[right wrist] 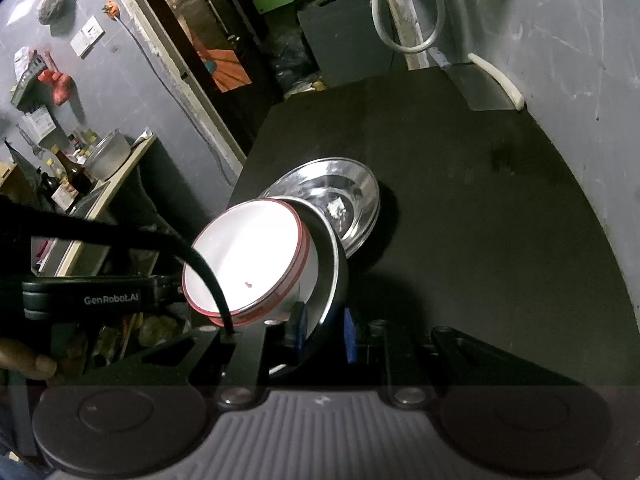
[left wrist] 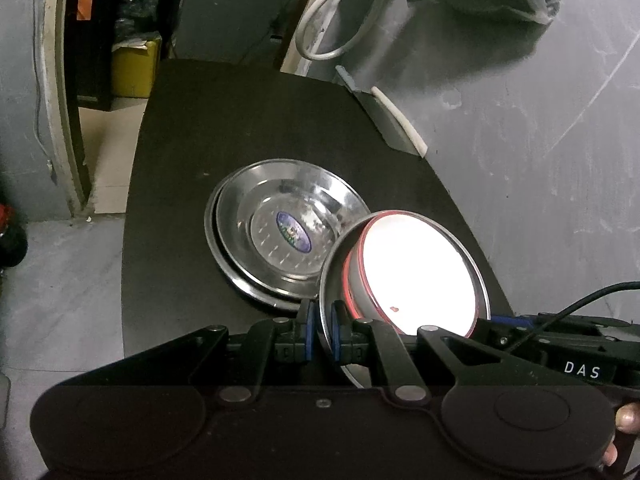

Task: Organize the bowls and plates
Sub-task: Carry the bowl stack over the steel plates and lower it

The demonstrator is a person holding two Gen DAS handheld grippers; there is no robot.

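Worktop [left wrist: 192,128]: matte black. Steel plates [left wrist: 256,216], at 12 o'clock of the left tool: silver, mirror-bright; dotted pattern stamped round the centre; blue oval sticker [left wrist: 294,232] with a green and white print. Steel bowl [left wrist: 326,268]: silver rim, dark outside. White bowl [left wrist: 416,272] nested in it: glaring white inside, red rim band, small red fleck at 6 o'clock. Tool pads [left wrist: 308,316]: blue on black. Wall [left wrist: 540,140]: grey, scratched. Box [left wrist: 134,70] at 10 o'clock: yellow.

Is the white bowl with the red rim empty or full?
Empty. The white bowl shows a bare white inside with only one tiny red speck; it sits in the steel bowl.
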